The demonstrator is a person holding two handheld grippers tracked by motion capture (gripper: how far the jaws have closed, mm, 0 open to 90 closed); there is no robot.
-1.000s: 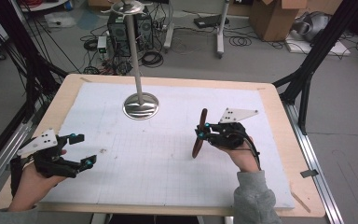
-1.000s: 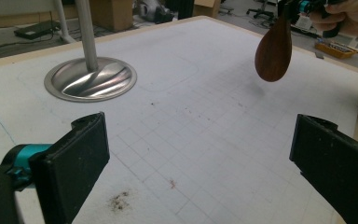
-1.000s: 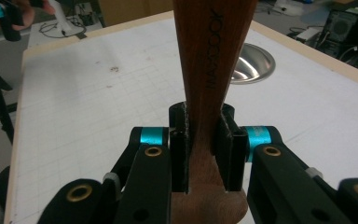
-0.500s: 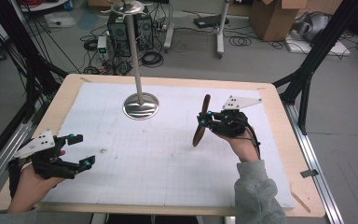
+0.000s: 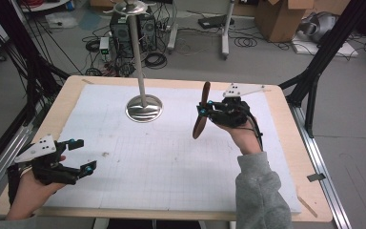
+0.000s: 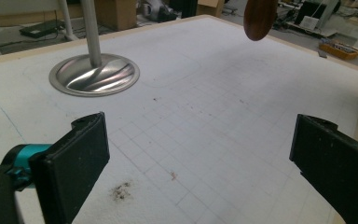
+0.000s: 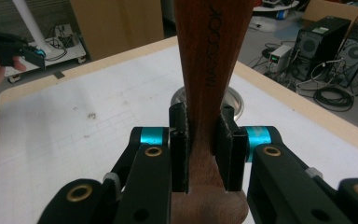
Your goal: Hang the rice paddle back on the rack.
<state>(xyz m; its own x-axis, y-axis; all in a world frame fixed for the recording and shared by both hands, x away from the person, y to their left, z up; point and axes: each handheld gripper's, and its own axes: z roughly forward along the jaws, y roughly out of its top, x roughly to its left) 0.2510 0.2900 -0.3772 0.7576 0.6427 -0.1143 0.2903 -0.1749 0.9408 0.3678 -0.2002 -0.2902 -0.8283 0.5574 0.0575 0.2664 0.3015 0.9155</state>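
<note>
Wooden spoon (image 5: 201,110) stands nearly upright right of centre in the high view, clenched at its handle by the right gripper (image 5: 205,110); in the right gripper view both black pads press the brown shaft (image 7: 205,93) from either side. Its rounded end hangs above the white mat (image 5: 171,162), clear of it. Toward the lower left, the left gripper (image 5: 83,155) rests low with jaws spread wide, nothing between them. Behind, at upper centre, a metal stand (image 5: 144,106) rises from its round base.
</note>
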